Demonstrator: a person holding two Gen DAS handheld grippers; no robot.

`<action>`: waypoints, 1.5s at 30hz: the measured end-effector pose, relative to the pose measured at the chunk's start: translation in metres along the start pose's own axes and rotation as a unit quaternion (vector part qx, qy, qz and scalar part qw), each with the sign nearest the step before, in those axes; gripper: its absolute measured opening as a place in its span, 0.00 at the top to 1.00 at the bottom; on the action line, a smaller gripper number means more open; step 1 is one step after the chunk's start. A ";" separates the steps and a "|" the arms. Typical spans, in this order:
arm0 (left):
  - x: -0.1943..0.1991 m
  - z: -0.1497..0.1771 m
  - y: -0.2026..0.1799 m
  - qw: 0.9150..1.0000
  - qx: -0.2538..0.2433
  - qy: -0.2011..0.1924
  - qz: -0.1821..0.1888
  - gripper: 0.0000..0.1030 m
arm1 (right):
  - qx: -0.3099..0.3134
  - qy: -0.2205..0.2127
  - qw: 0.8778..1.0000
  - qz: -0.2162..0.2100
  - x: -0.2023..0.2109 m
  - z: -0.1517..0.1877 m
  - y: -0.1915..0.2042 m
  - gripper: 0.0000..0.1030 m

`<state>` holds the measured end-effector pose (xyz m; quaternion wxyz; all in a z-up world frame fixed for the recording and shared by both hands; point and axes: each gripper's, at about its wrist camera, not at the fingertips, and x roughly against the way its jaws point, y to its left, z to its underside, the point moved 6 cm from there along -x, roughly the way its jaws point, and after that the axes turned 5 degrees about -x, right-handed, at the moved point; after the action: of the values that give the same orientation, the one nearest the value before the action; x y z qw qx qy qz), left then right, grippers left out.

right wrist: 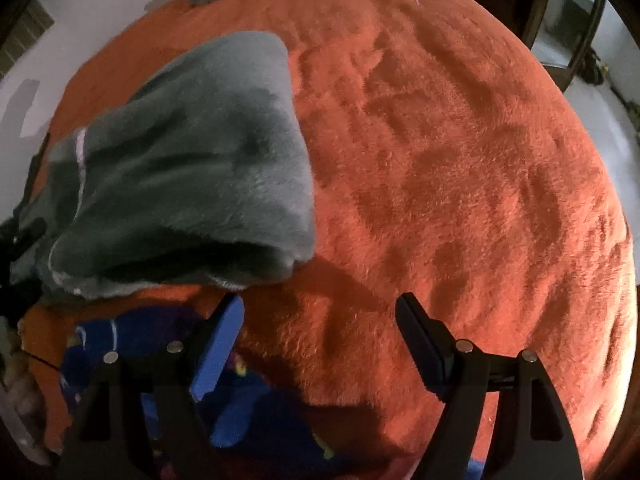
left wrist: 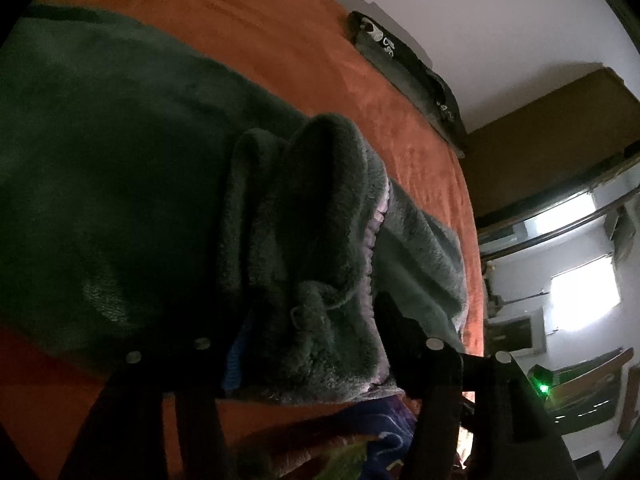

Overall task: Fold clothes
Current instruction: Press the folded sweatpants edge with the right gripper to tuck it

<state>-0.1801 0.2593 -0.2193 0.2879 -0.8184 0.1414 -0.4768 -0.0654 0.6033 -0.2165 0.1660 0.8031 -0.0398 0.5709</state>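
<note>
**Green Fleece Bunched in My Left Gripper, Right Gripper Spread Over the Bed**

While my left gripper (left wrist: 308, 332) sits buried in the green fleece garment (left wrist: 132, 184), its own camera shows thick folds of that fabric heaped between the 2 fingers, with a pale lilac seam running down the bunch. Whether the pads actually press on the cloth I cannot tell, since the fleece hides the fingertips and the view is dark. Beyond the bunch, the garment spreads away across the orange bed cover (left wrist: 288, 40). Only this view shows the dark flat bag (left wrist: 404, 64) lying at the far edge of the bed against the white wall, the bright window (left wrist: 580, 300) and a small green light (left wrist: 543, 389) low on the right.

My right gripper (right wrist: 320, 316) is spread wide with nothing between its fingers, one blue pad (right wrist: 218, 352) and one black, hovering over bare orange bed cover (right wrist: 460, 180). From here I see what the left camera hides: the garment (right wrist: 188, 172) is folded into a thick, rounded bundle lying on the bed up and to the left of my gripper, its open edge facing me. A blue patterned cloth (right wrist: 148, 344) lies on the cover just below the bundle, under my left finger.
</note>
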 end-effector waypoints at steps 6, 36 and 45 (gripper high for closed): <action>0.008 -0.005 0.002 0.999 0.013 -0.043 0.013 0.42 | -0.005 -0.034 0.999 -0.023 0.003 -0.012 0.006 0.44; 0.003 -0.006 -0.001 0.998 0.019 -0.035 0.042 0.42 | 0.040 -0.120 0.992 0.013 0.023 -0.023 0.022 0.64; 0.001 -0.001 -0.009 0.999 0.003 -0.028 0.044 0.42 | -0.213 -0.089 0.952 -0.202 0.020 -0.006 -0.030 0.86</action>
<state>-0.1803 0.2657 -0.2127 0.3146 -0.8237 0.1675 -0.4411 -0.0567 0.6358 -0.2028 0.4403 0.7882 -0.0122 0.4298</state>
